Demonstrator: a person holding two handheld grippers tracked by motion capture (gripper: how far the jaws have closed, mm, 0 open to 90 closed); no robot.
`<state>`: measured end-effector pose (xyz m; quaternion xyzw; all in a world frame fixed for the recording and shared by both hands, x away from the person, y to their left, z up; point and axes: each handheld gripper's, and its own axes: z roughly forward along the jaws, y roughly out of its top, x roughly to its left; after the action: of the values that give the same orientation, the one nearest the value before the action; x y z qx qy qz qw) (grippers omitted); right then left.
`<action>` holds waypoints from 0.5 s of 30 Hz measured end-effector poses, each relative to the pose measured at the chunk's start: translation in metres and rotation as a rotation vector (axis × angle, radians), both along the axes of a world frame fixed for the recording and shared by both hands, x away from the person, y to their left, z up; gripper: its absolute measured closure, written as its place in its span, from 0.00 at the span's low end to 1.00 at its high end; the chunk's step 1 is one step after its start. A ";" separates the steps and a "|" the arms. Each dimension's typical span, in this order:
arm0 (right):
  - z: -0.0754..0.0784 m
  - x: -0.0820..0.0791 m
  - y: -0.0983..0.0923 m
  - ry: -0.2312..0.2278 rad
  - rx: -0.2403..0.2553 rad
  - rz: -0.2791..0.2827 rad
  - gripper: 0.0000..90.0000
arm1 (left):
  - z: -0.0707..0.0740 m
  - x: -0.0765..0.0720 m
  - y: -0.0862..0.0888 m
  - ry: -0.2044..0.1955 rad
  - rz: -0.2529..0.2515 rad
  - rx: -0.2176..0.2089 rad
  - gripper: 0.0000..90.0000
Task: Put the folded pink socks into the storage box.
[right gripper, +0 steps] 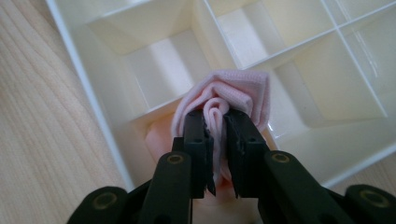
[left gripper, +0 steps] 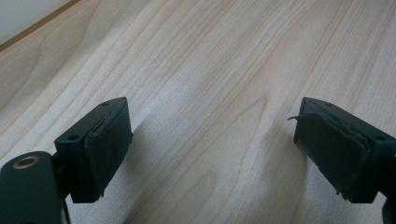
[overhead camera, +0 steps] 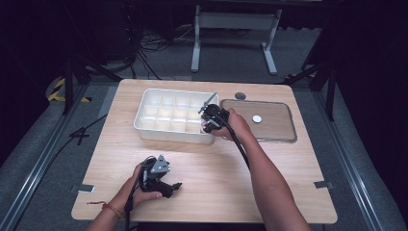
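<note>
Lowering a rolled pink cloth into a corner compartment of the white divided tray is judged to be the step in hand; the cloth is pinched between the jaws of the right gripper. A release is called for next, once the cloth is seated inside that compartment. The left gripper is held wide open and empty over bare table, well short of the tray.

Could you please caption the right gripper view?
Right gripper pinches a rolled pink cloth over a corner compartment of the white divided tray.
</note>
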<state>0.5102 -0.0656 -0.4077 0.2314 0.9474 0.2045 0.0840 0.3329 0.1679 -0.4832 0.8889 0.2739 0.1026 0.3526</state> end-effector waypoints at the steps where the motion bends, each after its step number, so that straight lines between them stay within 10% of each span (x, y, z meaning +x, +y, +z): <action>1: 0.002 -0.001 -0.001 -0.003 0.009 0.002 0.87 | 0.000 0.000 0.000 0.000 0.001 -0.002 0.13; 15: 0.017 -0.014 -0.018 -0.054 0.066 0.003 0.83 | 0.000 0.000 0.000 0.001 0.005 -0.003 0.13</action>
<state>0.4961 -0.0837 -0.3911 0.2272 0.9379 0.2420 0.1013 0.3325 0.1679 -0.4832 0.8877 0.2765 0.1029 0.3535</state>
